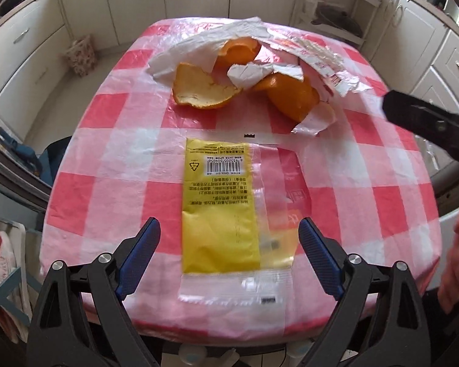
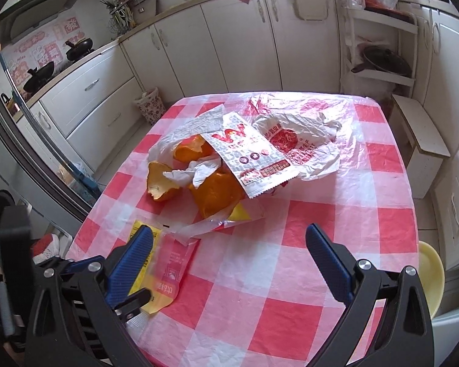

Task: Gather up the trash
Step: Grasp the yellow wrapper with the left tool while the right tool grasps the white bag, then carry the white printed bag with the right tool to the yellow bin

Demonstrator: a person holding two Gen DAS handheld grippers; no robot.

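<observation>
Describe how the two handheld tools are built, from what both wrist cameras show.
Both look alike. The left tool has black plastic arms that widen toward the camera, silver round bolts at the pivots, and blue ribbed pads on the fingers. The right tool has the same black frame, silver bolts and blue textured pads. No cables or sleeves are visible.

Kitchen w/ cream cabinets, woks on stove, pale tile floor, daylight thru window.
</observation>
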